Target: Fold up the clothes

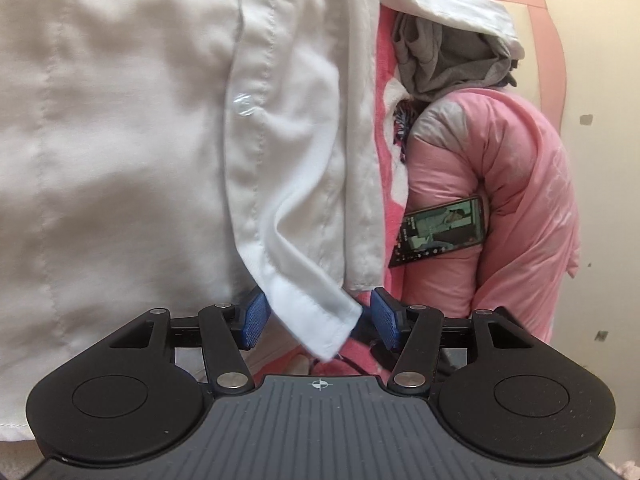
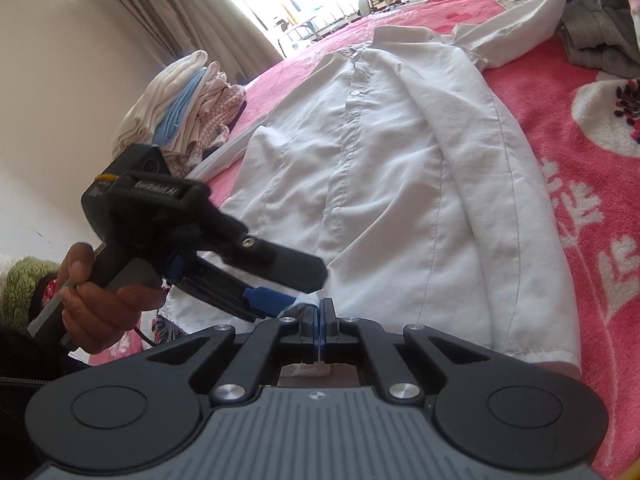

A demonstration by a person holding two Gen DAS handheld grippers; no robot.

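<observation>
A white button-up shirt (image 2: 392,184) lies flat and buttoned on the pink blanket (image 2: 580,184). One sleeve trails toward the top right. My right gripper (image 2: 321,320) is shut on the shirt's bottom hem, with a sliver of white cloth between its pads. My left gripper (image 2: 296,290), held by a hand (image 2: 100,304), is just to the left at the same hem. In the left wrist view the left gripper (image 1: 319,320) stands open, and a folded corner of the shirt (image 1: 312,312) hangs between its blue pads (image 1: 253,320) without being pinched.
A stack of folded clothes (image 2: 180,100) sits at the bed's far left by the wall. Crumpled grey clothes (image 1: 448,52) lie beyond the shirt's collar. A rolled pink quilt (image 1: 500,184) with a phone (image 1: 444,228) leaning on it lies beside the shirt.
</observation>
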